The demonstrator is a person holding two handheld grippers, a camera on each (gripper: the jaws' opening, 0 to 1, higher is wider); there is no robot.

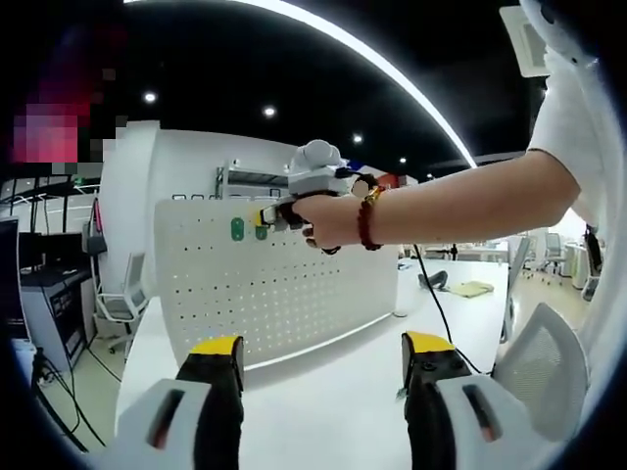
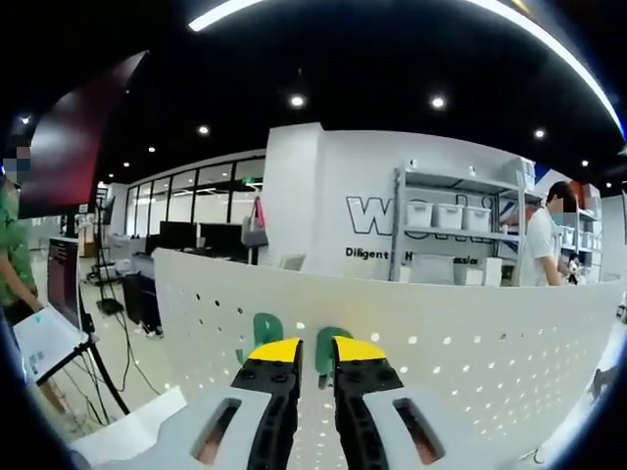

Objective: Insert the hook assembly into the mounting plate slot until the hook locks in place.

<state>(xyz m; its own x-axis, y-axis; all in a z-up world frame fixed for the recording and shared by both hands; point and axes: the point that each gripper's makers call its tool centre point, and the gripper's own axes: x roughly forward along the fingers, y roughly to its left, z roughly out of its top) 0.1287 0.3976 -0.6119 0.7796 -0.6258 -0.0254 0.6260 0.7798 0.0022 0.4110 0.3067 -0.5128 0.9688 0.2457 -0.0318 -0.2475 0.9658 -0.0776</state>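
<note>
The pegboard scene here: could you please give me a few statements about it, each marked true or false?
1. The white pegboard stands upright on the white table. True.
2. The left tool grips a hook. False: its jaws stand open and empty.
3. Two green hooks sit on the pegboard. True.
4. The right tool is far from the pegboard. False: it is right at the green hooks.
5. The right tool's jaws stand wide apart. False: they are nearly together.
</note>
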